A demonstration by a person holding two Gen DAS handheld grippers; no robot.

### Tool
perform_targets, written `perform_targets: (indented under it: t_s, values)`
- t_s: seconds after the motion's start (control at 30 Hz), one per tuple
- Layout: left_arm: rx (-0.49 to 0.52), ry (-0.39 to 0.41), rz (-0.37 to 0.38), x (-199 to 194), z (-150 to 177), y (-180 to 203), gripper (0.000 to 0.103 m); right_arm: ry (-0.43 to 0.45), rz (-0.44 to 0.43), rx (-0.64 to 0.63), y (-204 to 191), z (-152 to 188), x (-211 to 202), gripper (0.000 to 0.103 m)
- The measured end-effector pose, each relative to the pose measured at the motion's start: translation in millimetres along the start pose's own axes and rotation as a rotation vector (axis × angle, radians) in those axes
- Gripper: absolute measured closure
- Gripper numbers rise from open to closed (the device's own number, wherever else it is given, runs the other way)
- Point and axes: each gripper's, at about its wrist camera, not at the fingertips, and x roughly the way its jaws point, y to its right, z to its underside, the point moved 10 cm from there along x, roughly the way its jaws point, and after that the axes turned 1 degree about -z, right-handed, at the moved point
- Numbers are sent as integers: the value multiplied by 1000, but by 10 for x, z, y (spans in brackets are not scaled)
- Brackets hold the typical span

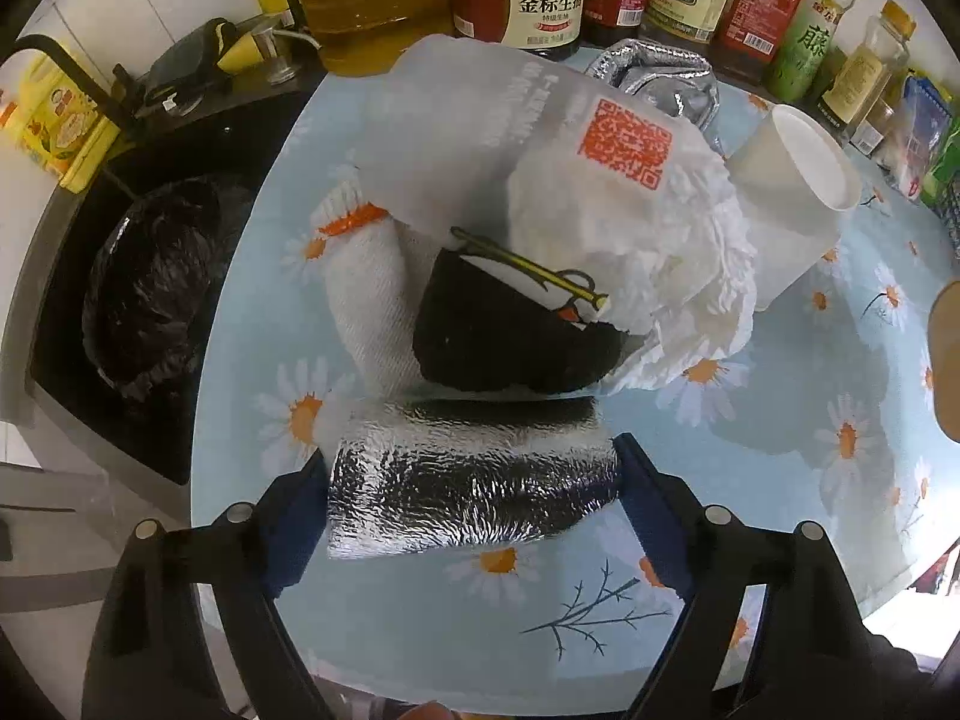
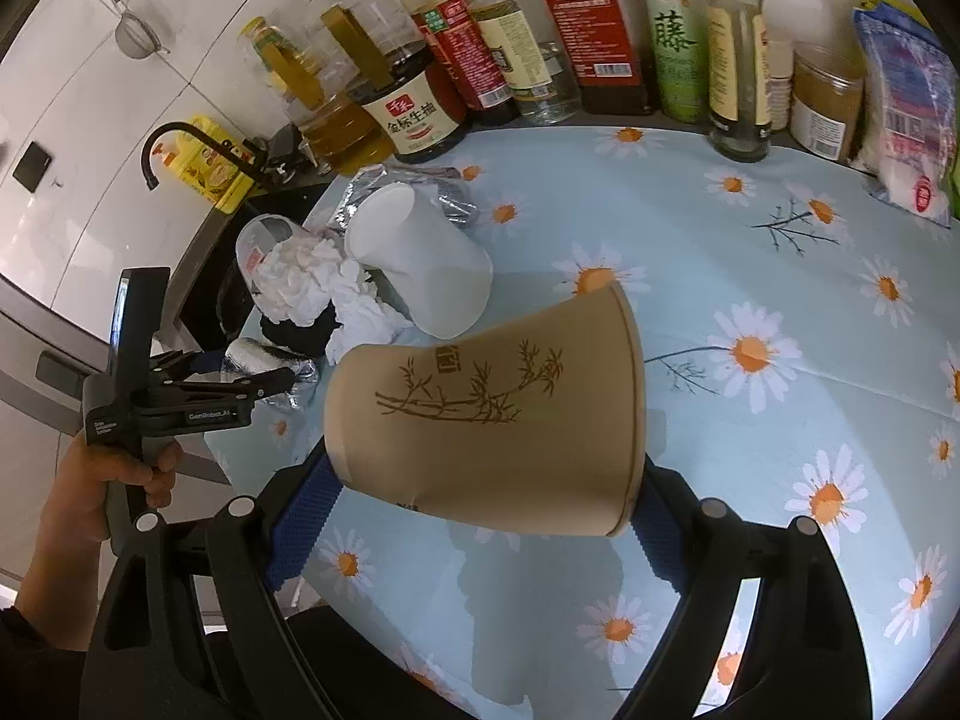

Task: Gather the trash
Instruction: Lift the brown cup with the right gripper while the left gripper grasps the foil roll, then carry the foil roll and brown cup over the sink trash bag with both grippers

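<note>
From the left wrist, the left hand-held gripper [image 1: 471, 498] straddles a crumpled foil piece [image 1: 474, 480] on the daisy-print tabletop [image 1: 780, 480]; its blue pads sit at the foil's two ends, though whether they press yet I cannot tell. Just beyond lies a heap: a clear plastic cup [image 1: 480, 138], crushed tissue [image 1: 678, 276], a black printed wrapper [image 1: 510, 330], a white paper cup [image 1: 792, 180] on its side and a foil tray [image 1: 654, 75] behind. A black-lined bin [image 1: 150, 282] gapes at the left edge (apparently where the trash goes).

From the right wrist, the right hand-held gripper [image 2: 486, 492] clamps a brown paper cup [image 2: 492, 414] printed with bamboo, lifted off the tabletop and tilted. This view alone shows the person's hand [image 2: 102, 492] gripping the left tool's handle, and the bare cloth stretching right; the bin is hidden here.

By my reading the job is early: one cup lifted, nothing visibly binned, the whole heap left.
</note>
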Motion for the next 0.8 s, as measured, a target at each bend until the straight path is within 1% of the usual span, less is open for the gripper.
perform_targets:
  t_s: [0.17, 0.3, 0.4, 0.6, 0.8]
  values:
    - [-10, 13, 34, -85, 33, -25, 18, -16, -10, -16, -127, -14, 78, 17]
    - [-15, 40, 53, -190, 9, -108, 18, -23, -15, -32, -307, -45, 146, 17]
    - [-12, 65, 81, -300, -9, -204, 18, -28, -7, -39, -475, -89, 227, 17]
    - [23, 116, 139, -502, -84, -523, 18, -14, 25, -50, -920, -231, 382, 17]
    - [55, 139, 195, -589, -224, -1004, 18, 18, 64, -53, -1516, -474, 494, 17]
